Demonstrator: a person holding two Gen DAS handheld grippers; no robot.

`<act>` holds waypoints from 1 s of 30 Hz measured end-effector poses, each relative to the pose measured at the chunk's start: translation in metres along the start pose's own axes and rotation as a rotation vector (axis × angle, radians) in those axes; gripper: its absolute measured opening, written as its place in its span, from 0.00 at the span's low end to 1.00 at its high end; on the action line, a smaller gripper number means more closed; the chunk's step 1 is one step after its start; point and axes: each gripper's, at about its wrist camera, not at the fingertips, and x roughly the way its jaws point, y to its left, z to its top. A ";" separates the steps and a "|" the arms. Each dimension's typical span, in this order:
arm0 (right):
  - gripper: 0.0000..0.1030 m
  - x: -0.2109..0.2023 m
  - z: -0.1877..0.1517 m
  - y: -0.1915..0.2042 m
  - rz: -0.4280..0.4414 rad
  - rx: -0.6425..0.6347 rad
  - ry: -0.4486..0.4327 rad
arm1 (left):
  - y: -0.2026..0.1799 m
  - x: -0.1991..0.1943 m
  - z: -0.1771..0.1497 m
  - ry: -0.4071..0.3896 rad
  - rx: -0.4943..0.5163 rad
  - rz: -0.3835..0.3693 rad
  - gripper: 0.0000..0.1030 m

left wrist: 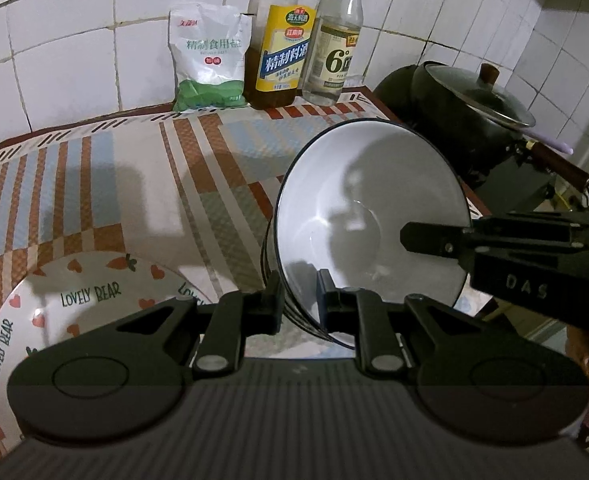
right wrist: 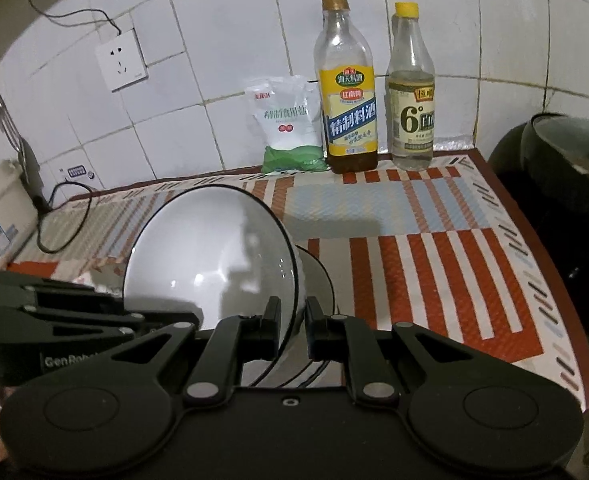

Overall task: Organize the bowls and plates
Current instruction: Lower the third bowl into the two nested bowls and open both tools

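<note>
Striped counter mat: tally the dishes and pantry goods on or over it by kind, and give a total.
White dark-rimmed bowls, nested: 2 that show
White round "Lovely Bear" plate: 1
Clear labelled bottles: 3, one mostly hidden behind the others
White-and-green salt bag: 1
Total: 7

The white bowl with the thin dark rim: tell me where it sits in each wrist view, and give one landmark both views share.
Left wrist view: the white bowl with the thin dark rim is right of centre, tilted, its rim clamped by the left gripper.
Right wrist view: the bowl is left of centre, tilted, its rim clamped by the right gripper.
Shared landmark: the yellow-labelled bottle of brown liquid against the tiled wall.
</note>
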 end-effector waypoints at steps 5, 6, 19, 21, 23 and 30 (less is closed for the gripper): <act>0.16 -0.001 -0.005 0.002 -0.044 -0.050 -0.032 | -0.005 0.004 0.002 0.008 0.006 -0.001 0.15; 0.16 -0.001 -0.007 0.002 -0.050 -0.059 -0.038 | -0.005 0.005 0.002 0.010 0.004 -0.004 0.15; 0.16 0.003 -0.017 0.003 -0.080 -0.135 -0.112 | -0.001 0.007 -0.001 -0.005 -0.057 -0.015 0.18; 0.16 0.004 -0.018 0.002 -0.075 -0.134 -0.123 | -0.001 0.006 -0.002 -0.020 -0.069 -0.014 0.19; 0.16 0.005 -0.019 -0.001 -0.065 -0.126 -0.128 | -0.002 0.006 -0.004 -0.037 -0.059 -0.007 0.21; 0.05 0.003 -0.023 -0.007 -0.055 -0.098 -0.168 | -0.004 0.004 -0.009 -0.105 -0.023 0.056 0.24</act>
